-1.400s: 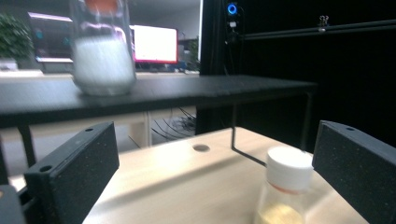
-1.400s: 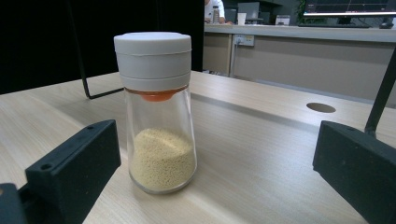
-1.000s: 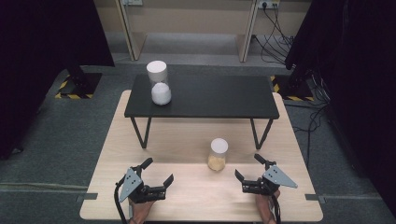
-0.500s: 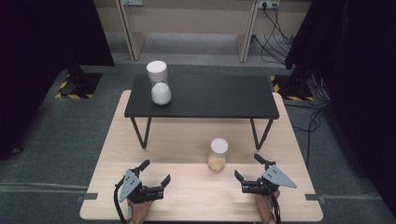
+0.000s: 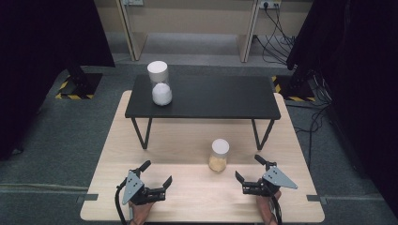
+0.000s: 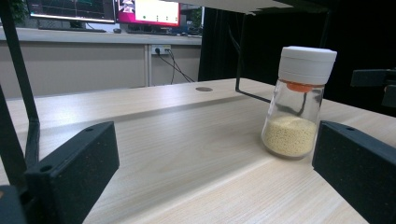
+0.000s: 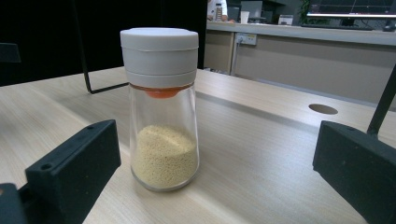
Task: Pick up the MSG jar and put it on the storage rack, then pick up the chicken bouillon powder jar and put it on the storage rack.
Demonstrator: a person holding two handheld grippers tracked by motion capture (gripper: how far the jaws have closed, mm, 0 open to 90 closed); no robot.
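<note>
**Two open grippers flank a glass shaker on the wooden table**

Down at the near edge of the wooden table (image 5: 141,140), the left gripper (image 5: 156,180) rests with its jaws spread wide and nothing between them. At the near right, the right gripper (image 5: 248,168) is likewise agape and empty. Each is held by a hand at the table's near edge.

Between the two, slightly nearer the right gripper and a little farther from the person, stands the glass shaker (image 5: 219,154). It is upright, its long axis vertical, white cap on top and the wider glass base flat on the wood. An orange insert sits just under the cap. Pale yellow granules fill roughly the bottom third; the glass above them is clear. In the right gripper view the shaker (image 7: 161,107) stands close ahead, left of centre between the jaws, touching neither. In the left gripper view it (image 6: 299,100) stands farther off, toward the right jaw.

Farther back, a black low bench (image 5: 220,96) stands across the table. On its left end a second shaker (image 5: 160,83) stands upright, white-capped and holding white contents.
</note>
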